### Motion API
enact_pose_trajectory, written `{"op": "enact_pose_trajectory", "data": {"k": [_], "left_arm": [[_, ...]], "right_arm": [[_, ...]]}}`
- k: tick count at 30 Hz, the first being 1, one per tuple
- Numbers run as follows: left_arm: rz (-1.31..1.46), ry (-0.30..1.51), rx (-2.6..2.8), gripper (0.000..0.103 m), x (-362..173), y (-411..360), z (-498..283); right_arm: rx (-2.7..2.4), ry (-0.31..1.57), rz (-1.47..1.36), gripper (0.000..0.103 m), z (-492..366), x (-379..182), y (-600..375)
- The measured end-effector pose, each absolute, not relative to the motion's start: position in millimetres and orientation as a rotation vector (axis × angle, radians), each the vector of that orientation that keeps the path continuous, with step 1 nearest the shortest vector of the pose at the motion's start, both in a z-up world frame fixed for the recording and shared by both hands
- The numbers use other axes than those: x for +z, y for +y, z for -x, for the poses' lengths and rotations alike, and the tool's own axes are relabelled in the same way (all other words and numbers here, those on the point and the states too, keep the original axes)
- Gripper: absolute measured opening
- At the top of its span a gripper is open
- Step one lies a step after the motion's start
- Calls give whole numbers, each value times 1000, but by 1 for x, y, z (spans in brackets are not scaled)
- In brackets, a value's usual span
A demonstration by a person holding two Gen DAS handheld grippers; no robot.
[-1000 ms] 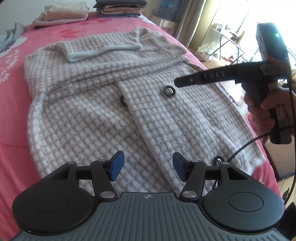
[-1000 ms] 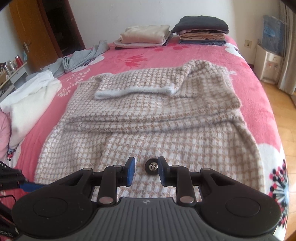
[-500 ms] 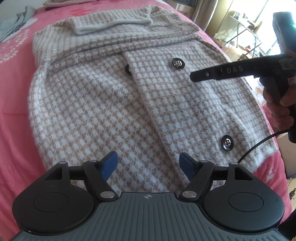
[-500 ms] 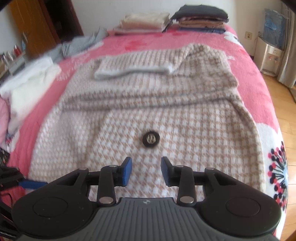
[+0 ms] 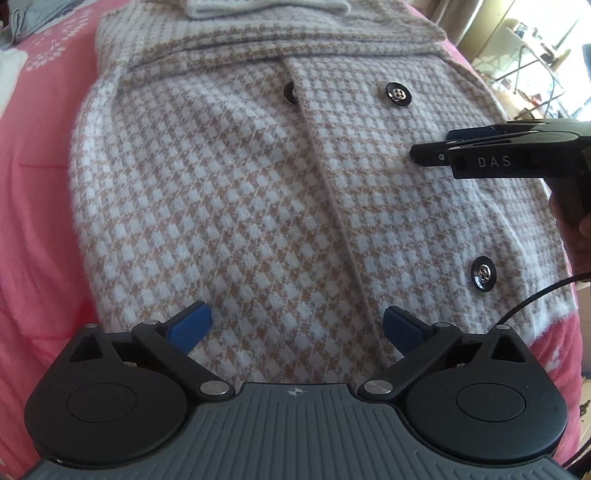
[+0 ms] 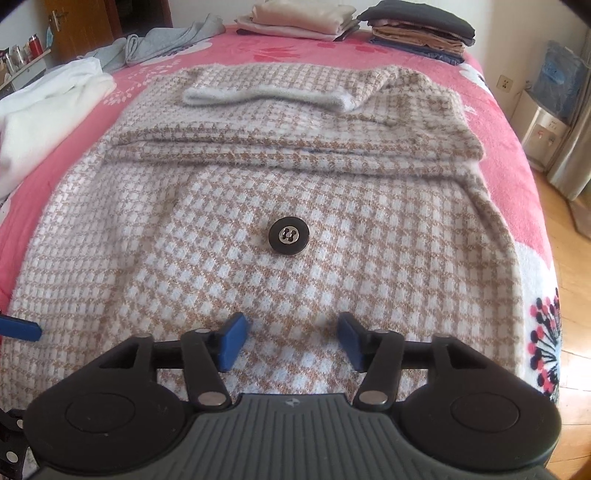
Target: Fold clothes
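A beige and white houndstooth jacket with black buttons lies flat on the pink bed, its sleeves folded across the top; it also shows in the right wrist view. My left gripper is open and empty, low over the jacket's hem near the front placket. My right gripper is open and empty, just above the jacket below a black button. In the left wrist view the right gripper reaches in from the right over the jacket's right panel.
Pink floral bedcover. Folded clothes stacks at the far end of the bed. A white garment and a grey one lie at the left. Wooden floor and a water dispenser to the right.
Both grippers have drawn back toward the jacket's hem and lowered. Both jaws have opened wider; the right one had been nearly closed around the button.
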State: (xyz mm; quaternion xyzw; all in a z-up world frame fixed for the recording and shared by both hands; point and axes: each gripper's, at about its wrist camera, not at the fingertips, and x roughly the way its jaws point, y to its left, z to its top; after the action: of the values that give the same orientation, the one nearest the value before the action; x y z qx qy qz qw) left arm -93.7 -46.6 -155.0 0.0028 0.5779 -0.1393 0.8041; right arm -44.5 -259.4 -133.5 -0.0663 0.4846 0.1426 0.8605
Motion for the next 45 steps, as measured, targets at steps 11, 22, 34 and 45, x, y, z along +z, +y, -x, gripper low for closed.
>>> {"op": "enact_pose_trajectory", "data": {"k": [11, 22, 34, 45], "left_arm": [[-48, 1250, -259, 103, -157, -53, 96], [-78, 1250, -240, 103, -156, -57, 99], [-99, 1243, -242, 103, -156, -57, 101], [-103, 1234, -259, 103, -158, -59, 100]], "right_arm": [[278, 1032, 119, 85, 44, -137, -263], [288, 1049, 139, 99, 47, -140, -258], [277, 1055, 130, 101, 47, -140, -258], [276, 1051, 111, 101, 48, -140, -260]]}}
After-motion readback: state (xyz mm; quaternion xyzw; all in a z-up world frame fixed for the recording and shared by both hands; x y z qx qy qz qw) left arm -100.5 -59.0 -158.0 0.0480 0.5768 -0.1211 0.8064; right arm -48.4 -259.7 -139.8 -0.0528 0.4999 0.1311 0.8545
